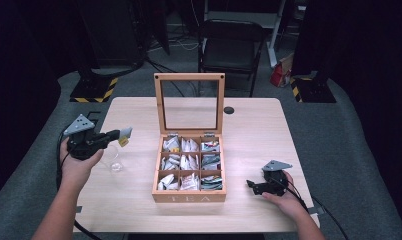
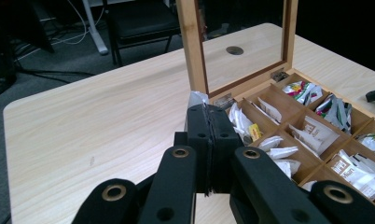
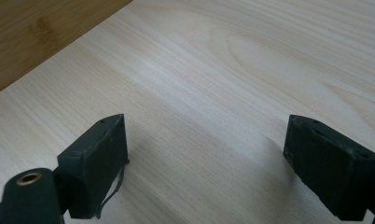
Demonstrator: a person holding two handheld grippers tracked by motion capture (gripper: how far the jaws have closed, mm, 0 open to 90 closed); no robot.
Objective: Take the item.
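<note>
The left gripper (image 1: 120, 135) has its jaws pressed together on a tea bag (image 1: 124, 134), which pokes out past the tips as a pale packet with a small yellow patch at its lower edge. In the left gripper view the two black pads meet face to face with only a thin seam between them, and a crumpled white corner of the tea bag (image 2: 198, 98) rises just above their tops. From the high view the packet's long axis seems to run roughly level, in line with the jaws, pointing toward the wooden tea box (image 1: 189, 196); how it is tilted beyond that cannot be told. The gripper is held above the table (image 1: 249, 125), left of the box and clear of it, over a clear glass cup (image 1: 112, 161) that stands on the wood just beside the hand.

The right gripper (image 1: 250, 186) lies low at the table's near right part, right of the box. Its jaws stand wide apart with nothing between them; in the right gripper view only bare wood grain lies between the two pads (image 3: 98, 156).

The box's glass-paned lid (image 1: 189, 102) stands upright, and its nine compartments hold packets.
</note>
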